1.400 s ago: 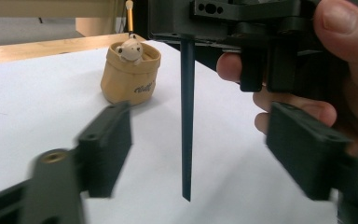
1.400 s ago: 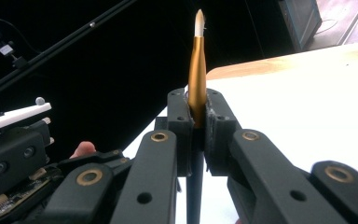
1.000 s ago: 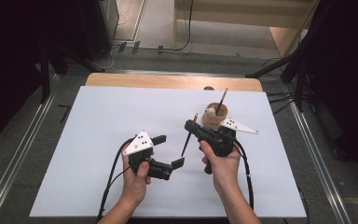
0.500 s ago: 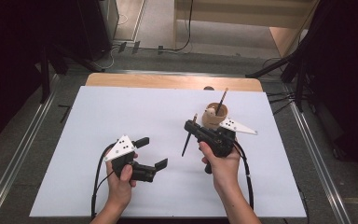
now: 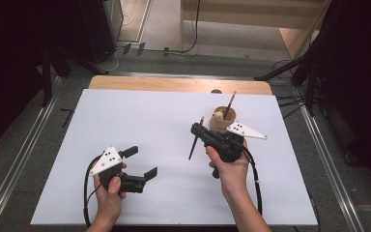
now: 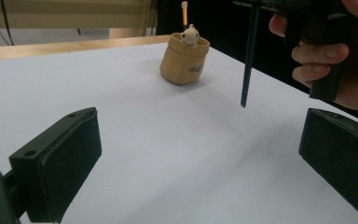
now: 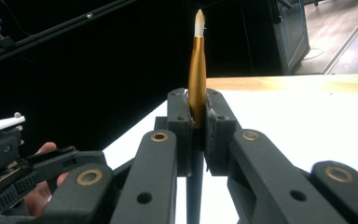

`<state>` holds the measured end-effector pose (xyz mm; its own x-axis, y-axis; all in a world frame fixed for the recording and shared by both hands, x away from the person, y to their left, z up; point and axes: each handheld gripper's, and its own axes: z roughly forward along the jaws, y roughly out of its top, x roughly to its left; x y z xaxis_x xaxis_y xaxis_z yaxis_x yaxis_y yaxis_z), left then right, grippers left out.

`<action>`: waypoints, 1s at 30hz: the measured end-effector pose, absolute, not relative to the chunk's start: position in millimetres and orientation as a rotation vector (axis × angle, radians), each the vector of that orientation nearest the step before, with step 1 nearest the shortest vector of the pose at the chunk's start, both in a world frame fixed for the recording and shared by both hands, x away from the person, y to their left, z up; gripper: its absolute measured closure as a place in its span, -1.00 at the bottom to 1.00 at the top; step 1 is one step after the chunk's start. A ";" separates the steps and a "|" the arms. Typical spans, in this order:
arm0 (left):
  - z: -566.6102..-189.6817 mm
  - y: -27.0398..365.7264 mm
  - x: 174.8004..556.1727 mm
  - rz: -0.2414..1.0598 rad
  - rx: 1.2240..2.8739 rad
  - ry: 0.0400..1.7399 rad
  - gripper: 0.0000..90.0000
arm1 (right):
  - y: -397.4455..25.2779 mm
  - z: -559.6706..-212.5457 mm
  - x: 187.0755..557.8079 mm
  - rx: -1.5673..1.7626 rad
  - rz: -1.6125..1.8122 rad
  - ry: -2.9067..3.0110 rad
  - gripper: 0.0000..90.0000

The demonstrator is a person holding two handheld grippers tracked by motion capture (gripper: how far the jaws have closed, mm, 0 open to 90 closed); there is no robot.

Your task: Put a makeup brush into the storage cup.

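Now: right gripper (image 5: pixel 200 131) fingers clamped on brush (image 5: pixel 196 139) near its gold ferrule, bristle end up, dark handle hanging down and slightly left, clear of worktop (image 5: pixel 140 121). Holder pouch (image 5: pixel 221 121) sits just far-right of that gripper, a second brush (image 5: pixel 230 104) standing in it (small figure too). Left gripper (image 5: pixel 142 162) at near left, fingers wide apart, empty, well apart from pouch. Judgement: right hand nearer; brush axis near upright, so move goes far-right, then down into pouch.
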<state>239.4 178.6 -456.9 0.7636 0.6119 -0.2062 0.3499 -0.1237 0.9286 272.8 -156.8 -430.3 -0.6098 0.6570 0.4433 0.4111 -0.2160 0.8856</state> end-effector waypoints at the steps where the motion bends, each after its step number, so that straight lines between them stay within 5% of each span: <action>1: -458.1 182.5 239.1 0.275 1.738 0.764 -1.00 | -156.8 -430.4 272.9 1.279 1.923 1.835 0.88; 30: -475.5 264.2 222.8 0.406 1.697 0.824 -1.00 | -164.2 -432.4 278.0 1.214 1.883 1.851 0.88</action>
<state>222.8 264.2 -475.5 0.6941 0.7041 -0.1499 0.3101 -0.1045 0.9449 278.0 -164.2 -432.4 -0.6285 0.6758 0.3852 0.3733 -0.1724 0.9115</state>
